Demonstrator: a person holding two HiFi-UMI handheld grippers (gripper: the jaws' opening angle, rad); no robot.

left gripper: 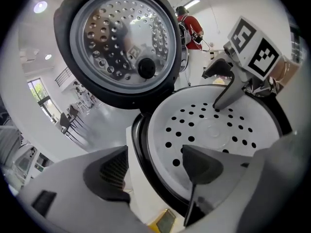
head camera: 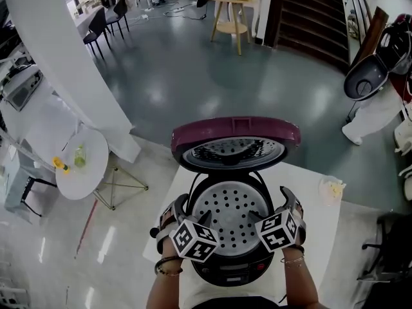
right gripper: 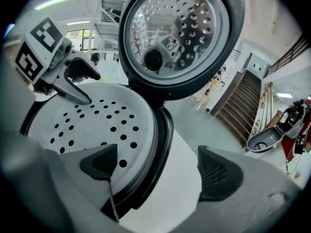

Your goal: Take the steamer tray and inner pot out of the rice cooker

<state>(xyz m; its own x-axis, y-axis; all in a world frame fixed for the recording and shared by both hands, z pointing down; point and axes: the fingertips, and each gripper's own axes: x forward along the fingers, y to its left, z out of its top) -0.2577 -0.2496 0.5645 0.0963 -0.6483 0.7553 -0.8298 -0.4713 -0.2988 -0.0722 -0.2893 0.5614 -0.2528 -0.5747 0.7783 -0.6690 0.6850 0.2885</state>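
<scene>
- Zero of two parts are out: the steamer tray [head camera: 228, 214] sits in the open rice cooker [head camera: 226, 272] on the worktop [head camera: 317, 221]. The inner pot is not visible, presumably under the tray.
- The lid [head camera: 235, 134] is up, so access is done. Left to do: lift the tray, then the pot.
- Left hand-held gripper [head camera: 183, 206]: jaws apart, straddling the cooker's left rim. One jaw is over the perforated tray, the other outside the cooker wall, with no squeeze seen.
- Right hand-held gripper [head camera: 283, 199]: jaws apart, same at the right rim, with the outer jaw over the worktop.
- Only the head view shows both grippers mirrored on the cooker, plus the round side table [head camera: 84, 163].
- Only the gripper views show the rim between the jaws and the lid's perforated inner plate [left gripper: 124, 38]. Each also shows the other gripper's jaw tip at the tray's far side.
</scene>
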